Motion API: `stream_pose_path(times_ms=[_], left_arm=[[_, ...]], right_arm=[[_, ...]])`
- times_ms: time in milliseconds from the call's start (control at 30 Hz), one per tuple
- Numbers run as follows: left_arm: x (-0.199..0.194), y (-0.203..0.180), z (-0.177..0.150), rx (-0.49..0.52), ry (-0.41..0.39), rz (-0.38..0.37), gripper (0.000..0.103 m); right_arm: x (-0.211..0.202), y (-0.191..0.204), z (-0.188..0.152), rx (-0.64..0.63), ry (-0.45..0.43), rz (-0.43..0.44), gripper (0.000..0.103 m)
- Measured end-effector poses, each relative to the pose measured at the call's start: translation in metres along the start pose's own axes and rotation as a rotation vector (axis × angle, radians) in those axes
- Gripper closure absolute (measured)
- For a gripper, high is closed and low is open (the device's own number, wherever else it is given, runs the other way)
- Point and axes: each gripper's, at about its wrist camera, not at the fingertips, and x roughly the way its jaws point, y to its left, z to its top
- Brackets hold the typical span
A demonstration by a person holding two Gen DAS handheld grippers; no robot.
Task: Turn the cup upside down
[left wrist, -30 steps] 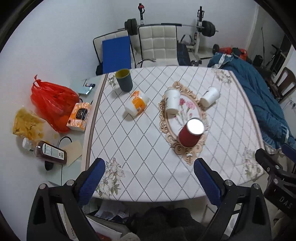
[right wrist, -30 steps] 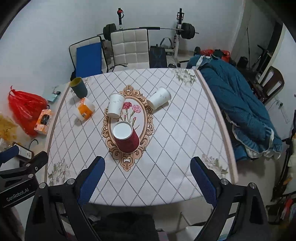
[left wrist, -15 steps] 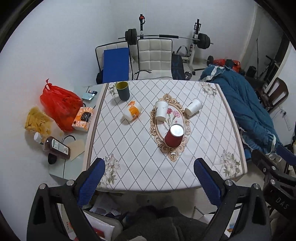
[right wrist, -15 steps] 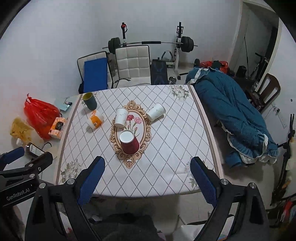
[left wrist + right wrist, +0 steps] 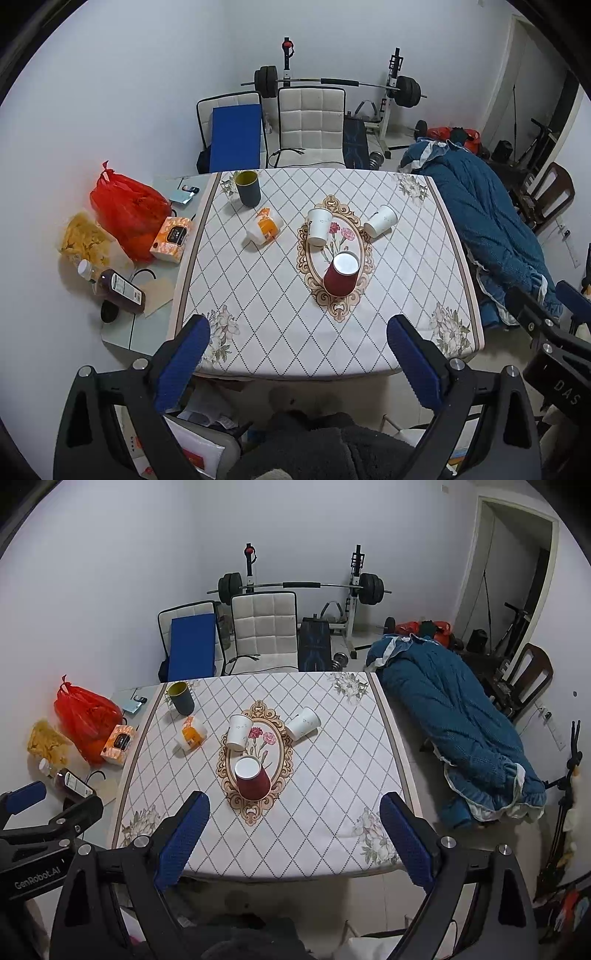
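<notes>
A red paper cup [image 5: 341, 275] [image 5: 252, 778] stands upside down, white base up, on the ornate oval of the tablecloth. One white paper cup [image 5: 318, 226] [image 5: 238, 732] stands upside down just behind it. Another white cup [image 5: 381, 220] [image 5: 303, 723] lies on its side to the right. An orange-and-white cup [image 5: 264, 230] [image 5: 192, 734] lies on its side to the left. My left gripper [image 5: 297, 363] and my right gripper [image 5: 293, 843] are both open and empty, held high and back from the table's near edge.
A dark mug [image 5: 248, 188] stands at the table's far left corner. A red bag [image 5: 127, 208], tissue box [image 5: 173, 239] and bottle [image 5: 118, 291] sit on a low side table at left. Chairs [image 5: 310, 127] and a barbell rack stand behind; a blue blanket [image 5: 487, 229] lies at right.
Both grippers have pulled up and back from the table, so the cups look smaller and farther. The cups have not moved. Both grippers stay open.
</notes>
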Motion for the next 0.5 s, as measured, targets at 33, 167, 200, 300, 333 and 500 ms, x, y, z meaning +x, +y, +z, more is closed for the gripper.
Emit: stream_pose_path(times_ms=[33,167,200,300,333,500], left_arm=[[0.000,-0.001,0.000,0.000,0.001,-0.001,0.005],[0.005,-0.004,-0.002,0.006,0.015,0.005,0.005],[0.005,-0.005,-0.002,0.008,0.018,0.007,0.004],[0.006,-0.007,-0.004,0.008,0.022,0.020,0.001],[0.006,-0.007,-0.005,0.004,0.023,0.019,0.001],[0.004,-0.005,-0.006,-0.013,0.016,0.029,0.001]], right_arm=[[0.000,0.000,0.000,0.001,0.002,0.003,0.007],[0.004,-0.006,0.000,-0.001,0.020,0.005,0.005],[0.005,-0.007,0.001,0.000,0.023,0.008,0.005],[0.011,-0.009,0.003,-0.003,0.030,0.010,0.005],[0.013,-0.009,0.003,-0.004,0.031,0.011,0.005],[0.019,-0.008,0.005,-0.009,0.032,0.005,0.005]])
